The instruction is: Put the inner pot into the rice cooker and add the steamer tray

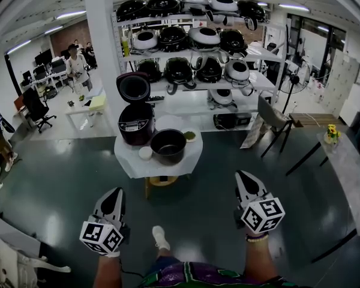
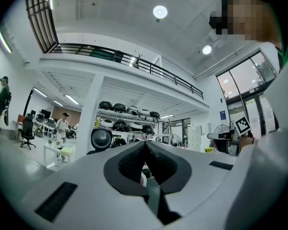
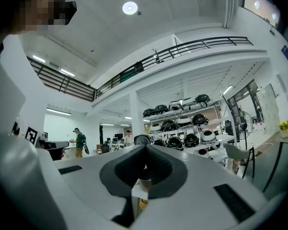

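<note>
**Left to right.** The left tongs (image 1: 113,194), jaws pressed together on nothing, were held level and well short of the bench (image 1: 132,165). On the bench the rice cooker (image 1: 135,123) stood with its lid raised, presumably to receive the inner pot (image 1: 168,146), which sat just beside it. The right tongs (image 1: 243,179), likewise closed and empty, hung equally far back. Judged from this, no step had begun.

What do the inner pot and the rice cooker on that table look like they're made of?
Inner pot: dark, matte inside with a thin paler rim, so probably metal with a nonstick coating. Rice cooker: glossy dark shell that catches the light, likely plastic or painted metal; too small here to tell which.
</note>
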